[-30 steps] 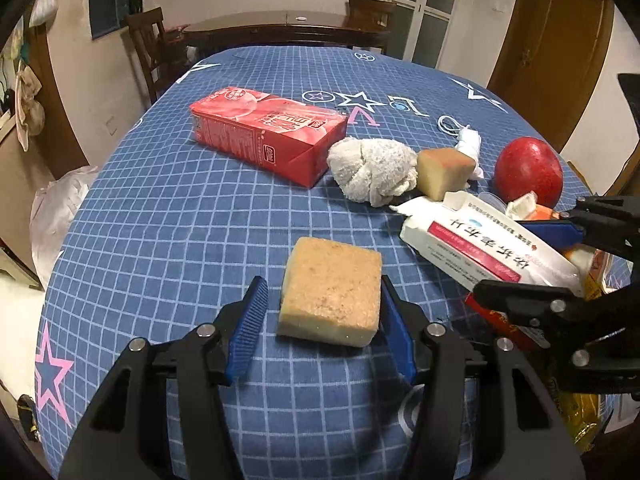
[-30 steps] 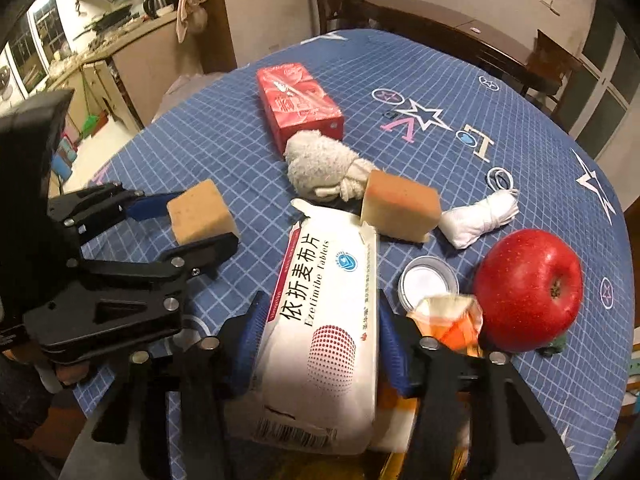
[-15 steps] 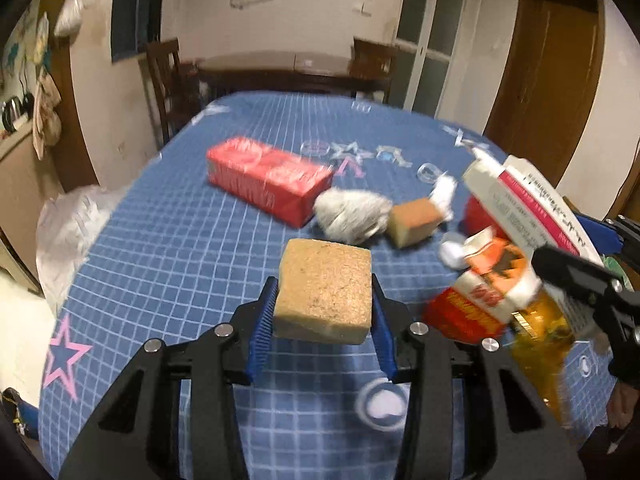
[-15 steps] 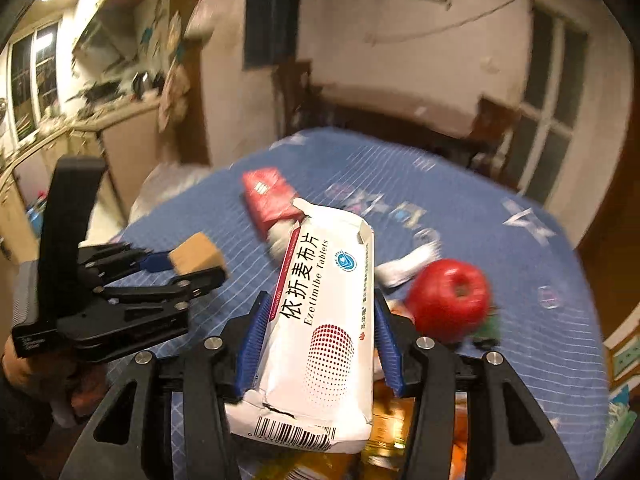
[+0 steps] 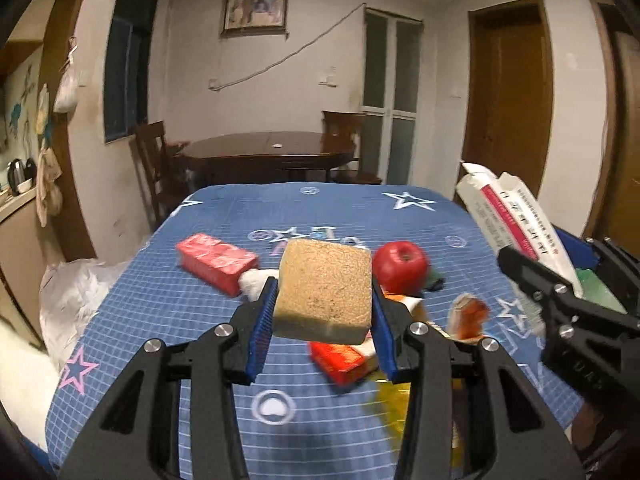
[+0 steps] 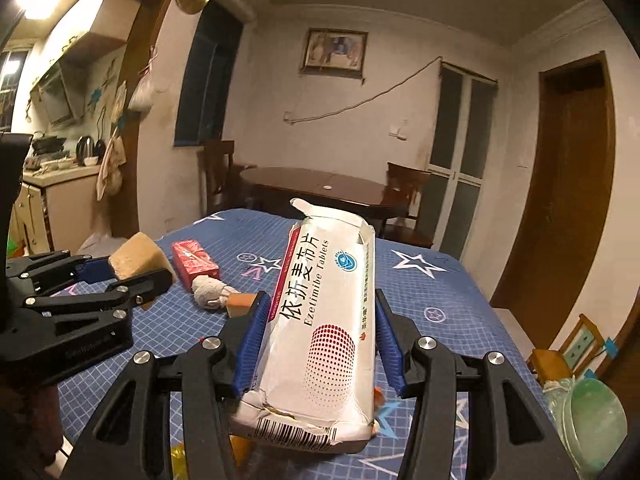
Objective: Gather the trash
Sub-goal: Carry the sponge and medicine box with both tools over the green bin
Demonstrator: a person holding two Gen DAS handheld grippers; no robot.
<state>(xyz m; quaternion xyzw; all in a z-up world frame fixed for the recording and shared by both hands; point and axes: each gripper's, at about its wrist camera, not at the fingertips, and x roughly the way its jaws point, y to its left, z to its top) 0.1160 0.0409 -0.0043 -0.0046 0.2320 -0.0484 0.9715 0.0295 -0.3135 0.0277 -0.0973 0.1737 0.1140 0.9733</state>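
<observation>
Support surface: table (image 5: 168, 312) covered by a blue cloth with white grid lines and printed stars.

Lying on it, left wrist view:
- red carton (image 5: 216, 257), on its side, toward the left
- white crumpled cloth (image 5: 253, 285), touching the carton's near end
- red apple (image 5: 400, 267), right of centre
- red-orange packet (image 5: 343, 360), near edge, partly hidden
- torn orange-and-white wrapper (image 5: 468, 317), blurred
- yellow item (image 5: 394, 400), too blurred to identify

Right wrist view: a tan block (image 6: 240, 303) just beside the cloth.
</observation>
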